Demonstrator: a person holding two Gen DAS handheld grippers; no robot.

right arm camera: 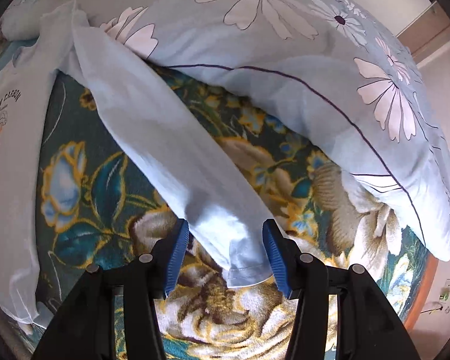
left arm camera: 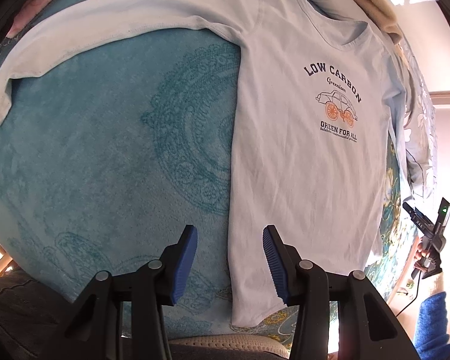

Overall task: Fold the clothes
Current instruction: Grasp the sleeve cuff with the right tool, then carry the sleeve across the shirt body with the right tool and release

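A pale blue long-sleeved shirt with a "LOW CARBON" car print lies flat, front up, on a teal blanket. One sleeve stretches out to the left. My left gripper is open above the shirt's bottom hem corner, holding nothing. The other sleeve runs diagonally over a floral blanket, and its cuff lies between the blue pads of my open right gripper. The right gripper also shows at the right edge of the left wrist view, held by a hand.
A large pillow in a pale blue daisy-print case lies just beyond the right sleeve. A beige cloth sits past the collar. A pink item lies at the far left. The bed edge and floor show at far right.
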